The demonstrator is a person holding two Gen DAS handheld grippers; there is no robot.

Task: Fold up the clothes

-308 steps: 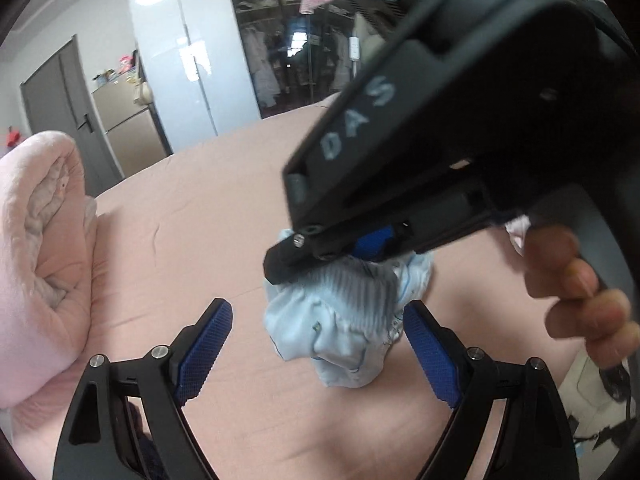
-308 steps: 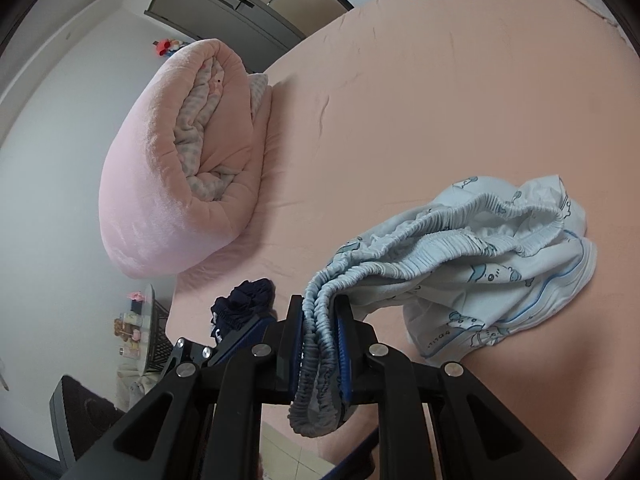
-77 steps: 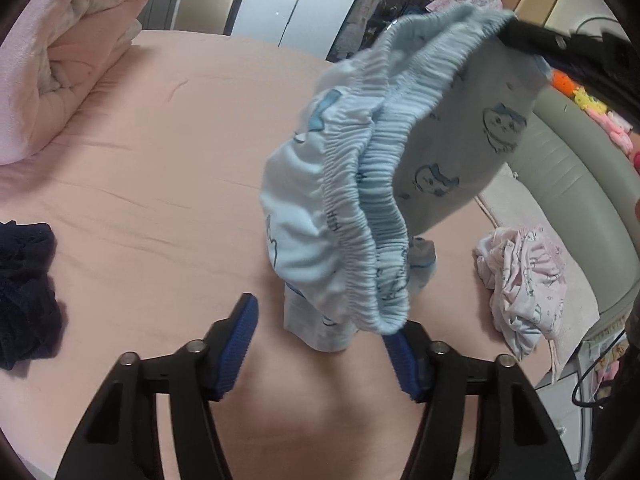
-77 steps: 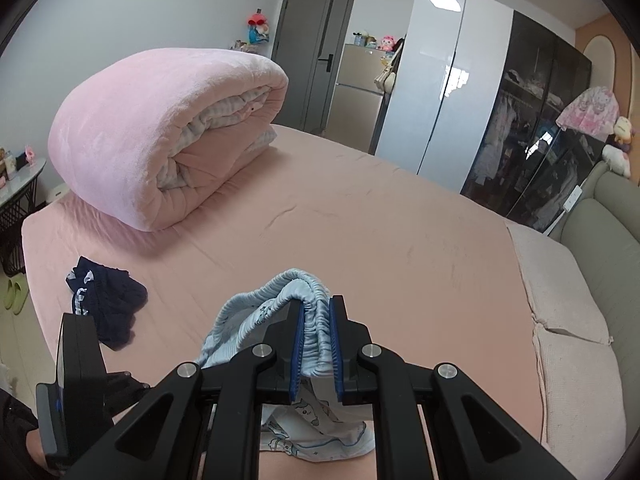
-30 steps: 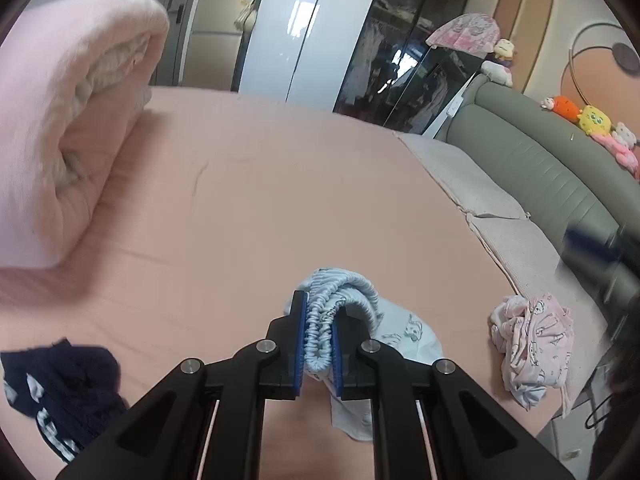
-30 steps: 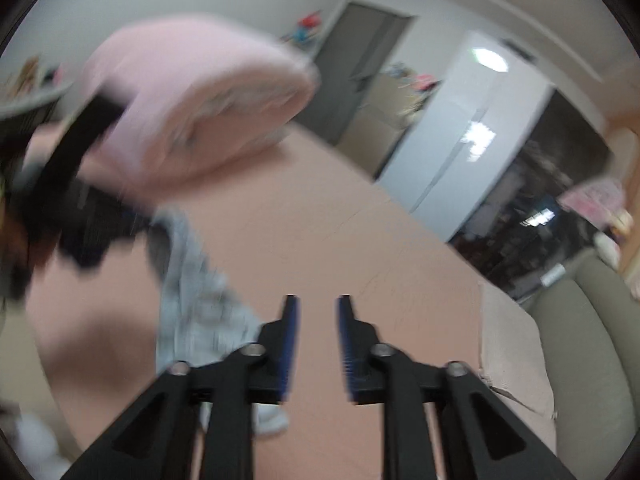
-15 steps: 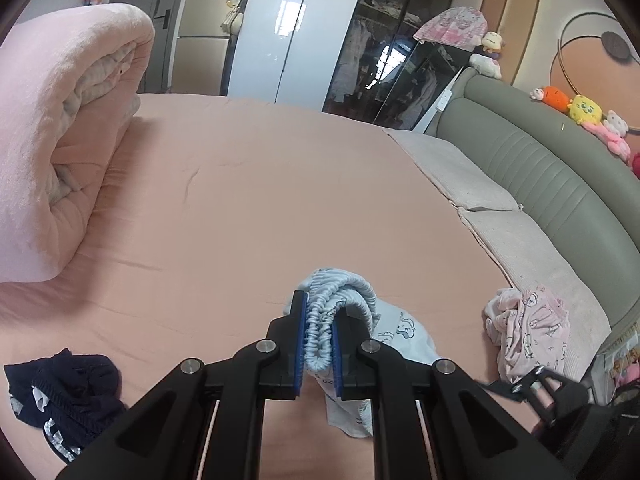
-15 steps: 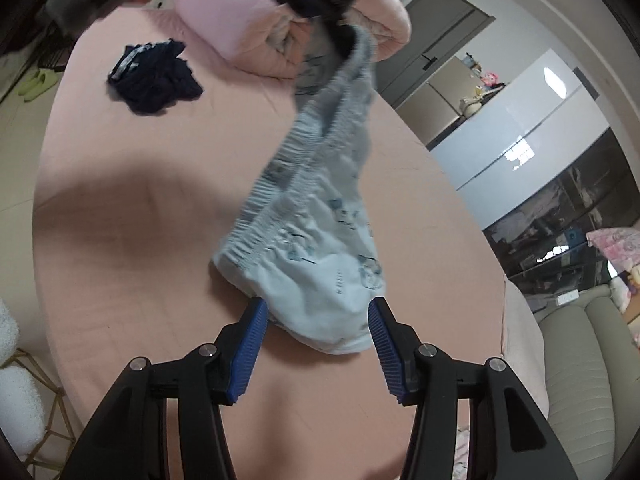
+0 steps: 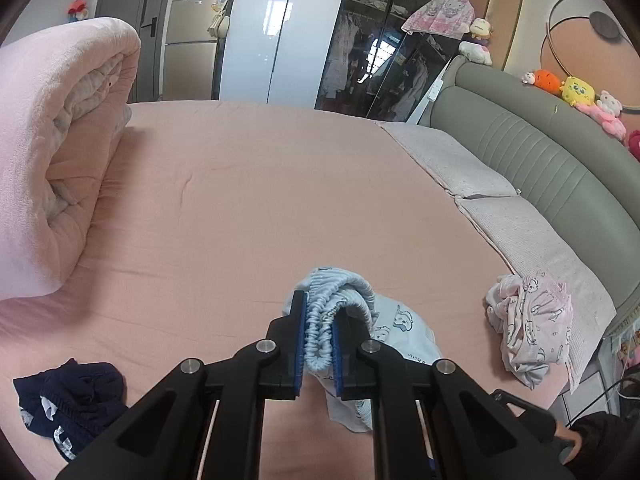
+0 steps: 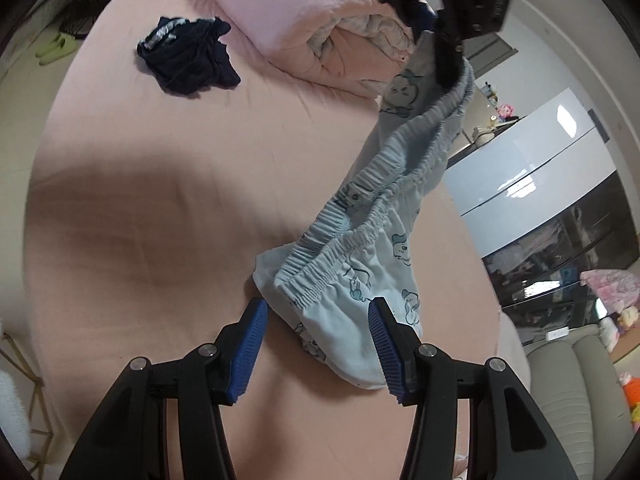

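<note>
Home bedroom — wide bed (image 9: 248,200) under pink sheet, rolled pink quilt (image 9: 52,152) at one side, padded grey headboard (image 9: 540,168) topped with plush toys (image 9: 576,90). Glass-front wardrobe (image 9: 384,40) full of hanging clothes, slippers (image 10: 56,48) on floor — lived-in, domestic.

The blue shorts (image 10: 376,248) are thin soft cloth with a bunchy, ribbed waistband. The bed sheet (image 9: 260,200) is smooth, matt pink cloth. The rolled blanket (image 9: 44,152) looks thick and fluffy. The headboard (image 9: 540,160) is smooth grey padding with ridges. The wardrobe doors (image 9: 260,32) are shiny and glossy.
</note>
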